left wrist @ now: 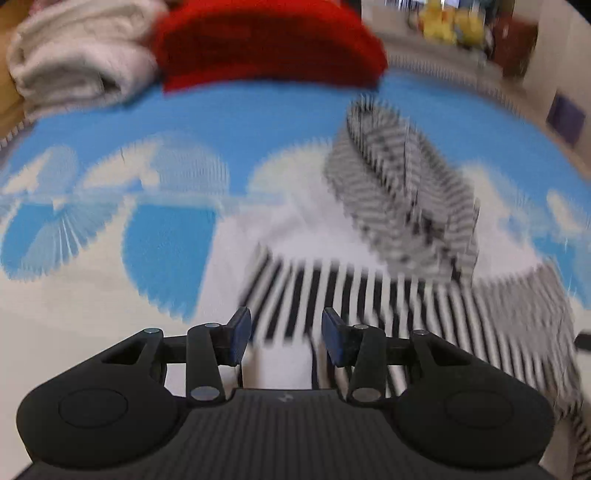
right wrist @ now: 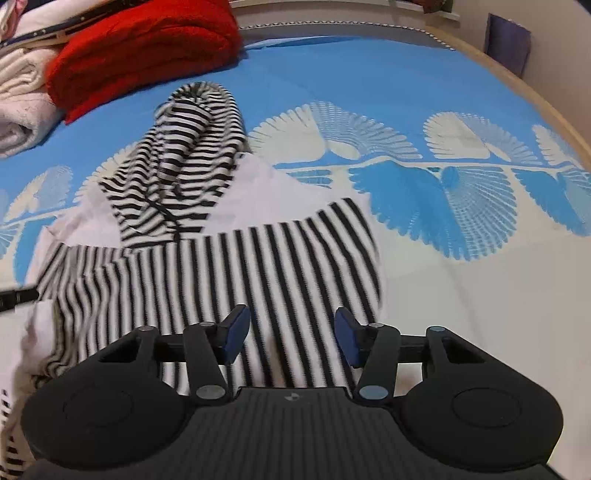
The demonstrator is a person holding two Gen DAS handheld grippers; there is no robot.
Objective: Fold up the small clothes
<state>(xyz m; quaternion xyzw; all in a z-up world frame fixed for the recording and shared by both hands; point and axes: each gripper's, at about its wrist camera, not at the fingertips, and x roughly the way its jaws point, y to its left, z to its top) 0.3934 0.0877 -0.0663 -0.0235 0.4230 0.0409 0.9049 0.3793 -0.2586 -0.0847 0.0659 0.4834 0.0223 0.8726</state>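
Observation:
A black-and-white striped garment (right wrist: 258,266) with white panels lies spread on the blue-and-white bedsheet (right wrist: 369,81). A bunched striped part (right wrist: 192,155) is folded over it towards the far side. My right gripper (right wrist: 291,334) hovers over the near striped edge, open, with nothing pinched between its blue pads (right wrist: 236,332). The left wrist view is blurred. There my left gripper (left wrist: 287,334) is open too, above the garment's (left wrist: 369,295) near left corner, and the bunched part (left wrist: 402,199) lies ahead on the right.
A folded red blanket (right wrist: 147,40) and a rolled white towel (right wrist: 18,110) lie at the far left of the bed. The bed's wooden rim (right wrist: 546,107) curves along the right. Yellow soft toys (left wrist: 450,22) stand beyond the bed.

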